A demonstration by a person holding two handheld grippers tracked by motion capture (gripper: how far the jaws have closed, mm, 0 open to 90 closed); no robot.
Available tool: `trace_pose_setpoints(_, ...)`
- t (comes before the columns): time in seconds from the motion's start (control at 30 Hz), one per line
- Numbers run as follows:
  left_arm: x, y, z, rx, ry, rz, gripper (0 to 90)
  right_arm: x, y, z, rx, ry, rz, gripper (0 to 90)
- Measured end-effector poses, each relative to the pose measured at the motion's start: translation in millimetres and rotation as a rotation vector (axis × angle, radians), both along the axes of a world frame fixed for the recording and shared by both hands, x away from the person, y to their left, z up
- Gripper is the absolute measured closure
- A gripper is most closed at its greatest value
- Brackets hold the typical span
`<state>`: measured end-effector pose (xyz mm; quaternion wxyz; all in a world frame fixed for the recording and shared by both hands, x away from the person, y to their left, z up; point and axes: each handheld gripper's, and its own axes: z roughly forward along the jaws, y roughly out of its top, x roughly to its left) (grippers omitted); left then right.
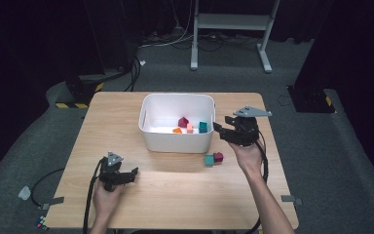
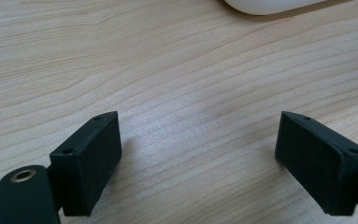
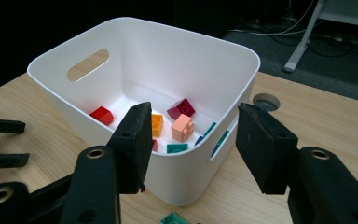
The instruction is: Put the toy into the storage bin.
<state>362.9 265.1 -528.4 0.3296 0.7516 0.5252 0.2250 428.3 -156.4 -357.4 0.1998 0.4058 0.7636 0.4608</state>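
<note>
The right gripper (image 1: 222, 130), jaws apart and empty, hangs by the white bin's (image 1: 175, 141) right wall; a teal brick (image 1: 209, 160) and a maroon brick (image 1: 218, 157) lie touching below it, toward the table's (image 1: 185, 195) near edge. The left gripper (image 1: 132, 174) rests jaws wide near the near-left corner

No readable text, labels, brand names or numbers anywhere, plain white bin (image 1: 175, 141) unmarked, toy bricks (image 3: 182, 127) without lettering, wooden table (image 1: 175, 190) bare of print, yellow-and-black hazard stripes (image 1: 73, 105) on a floor base, no words on them
</note>
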Motion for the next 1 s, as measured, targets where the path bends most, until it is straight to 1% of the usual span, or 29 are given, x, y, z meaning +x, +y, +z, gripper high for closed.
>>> trace_pose_setpoints(0.3, 0.0, 0.0, 0.0, 0.0, 0.0, 0.0, 14.5, -8.1, -9.6, -4.7, 0.001, -0.006, -0.009, 45.4)
trace_pose_setpoints(0.43, 0.0, 0.0, 0.0, 0.0, 0.0, 0.0, 14.5, -11.8, -14.5, -8.9, 0.013, -0.007, -0.013, 44.5)
trace_pose_setpoints(0.63, -0.1, -0.1, 0.0, 0.0, 0.0, 0.0, 14.6, -16.5, -21.6, -19.1, 0.022, 0.006, -0.025, 44.5)
trace_pose_setpoints(0.8, -0.1, -0.1, 0.0, 0.0, 0.0, 0.0, 14.6, -21.9, -26.2, -27.8, 0.017, 0.014, -0.037, 44.5)
trace_pose_setpoints(0.87, -0.1, 0.0, 0.0, 0.001, 0.0, 0.0, 14.6, -23.9, -27.9, -31.8, 0.017, 0.019, -0.041, 44.3)
trace_pose_setpoints(0.9, -0.1, -0.1, 0.0, 0.0, 0.0, 0.0, 14.6, -25.6, -29.8, -37.0, 0.016, 0.022, -0.049, 44.1)
trace_pose_setpoints(1.0, -0.1, -0.1, 0.0, 0.0, 0.0, 0.001, 14.6, -26.5, -30.7, -41.6, 0.019, 0.03, -0.052, 44.0)
